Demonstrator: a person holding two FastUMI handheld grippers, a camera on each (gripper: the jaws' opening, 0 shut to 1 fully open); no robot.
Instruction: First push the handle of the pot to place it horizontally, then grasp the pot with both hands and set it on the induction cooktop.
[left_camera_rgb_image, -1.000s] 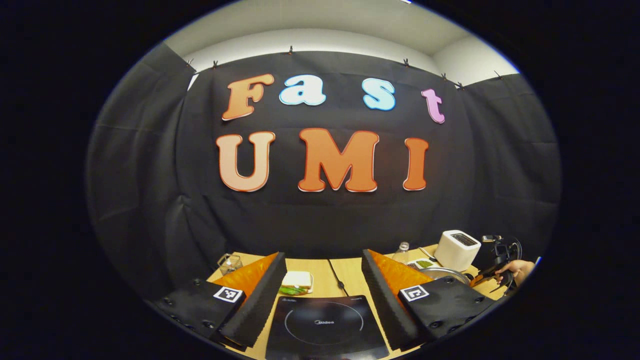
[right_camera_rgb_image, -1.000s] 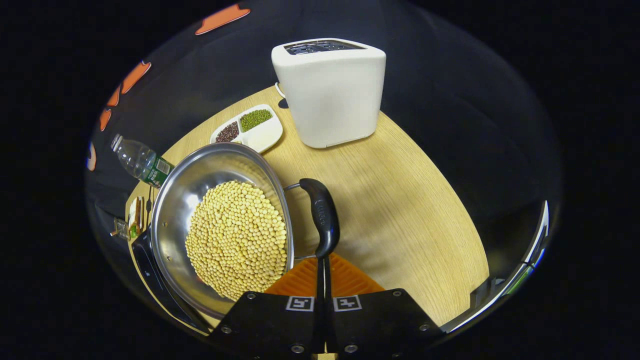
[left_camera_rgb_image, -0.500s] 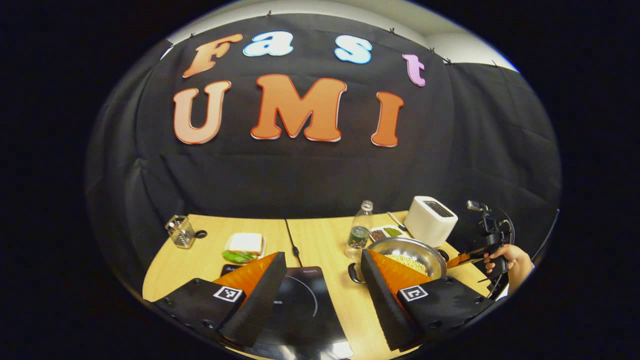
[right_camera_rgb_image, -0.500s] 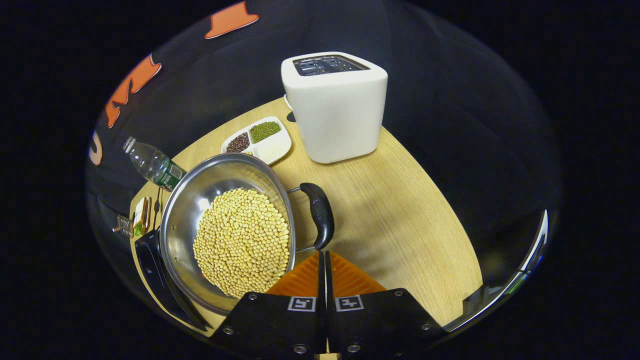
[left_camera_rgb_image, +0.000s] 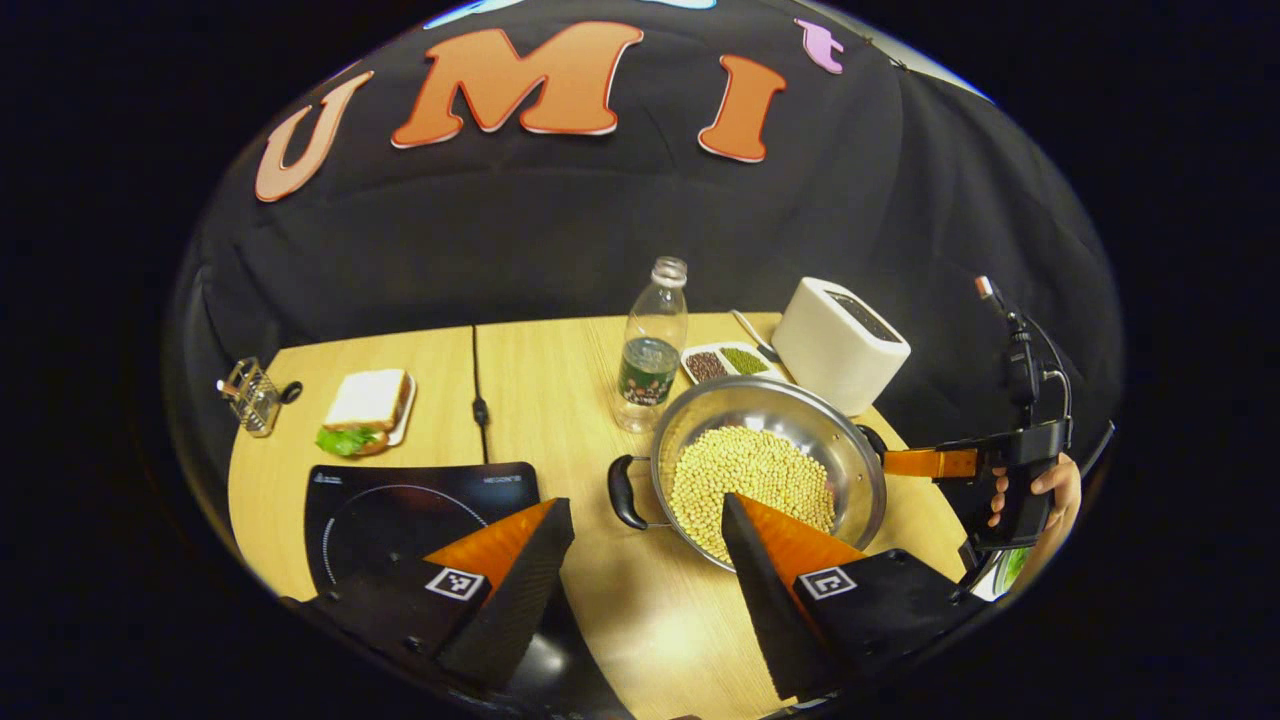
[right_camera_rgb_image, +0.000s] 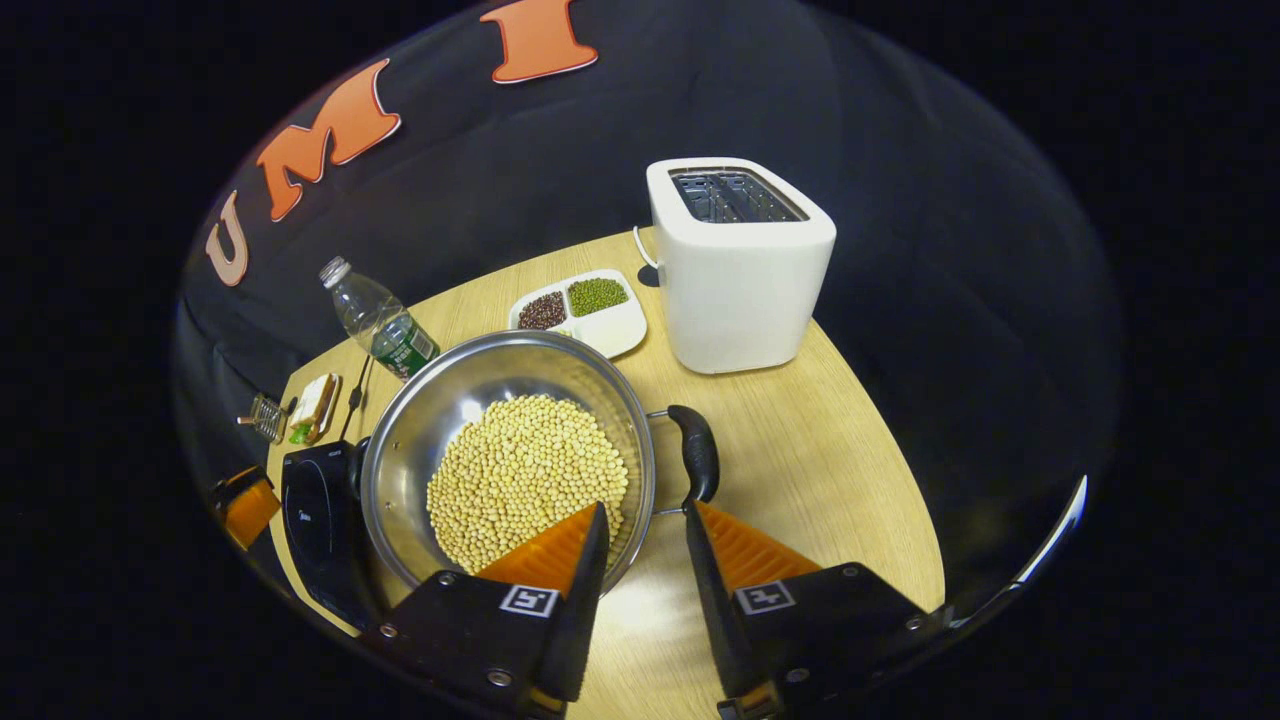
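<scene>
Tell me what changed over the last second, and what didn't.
The right hand-held gripper opened: its fingers were closed together by the pot's near handle and now stand apart just short of it. The left hand-held gripper, open throughout, tipped down and swung toward the pot, facing its other handle. The pot, soybeans, toaster and induction cooktop stayed put.

Non-task items, referenced to toaster (right_camera_rgb_image: 738, 268): white, upright, slots up, at far right of table (right_camera_rgb_image: 830, 470). Divided dish (right_camera_rgb_image: 582, 310) of dark and green beans just left of toaster. Water bottle (left_camera_rgb_image: 652, 345) further left. Sandwich on plate (left_camera_rgb_image: 365, 410) and small wire holder (left_camera_rgb_image: 250, 395) well left, near table's far-left edge.
</scene>
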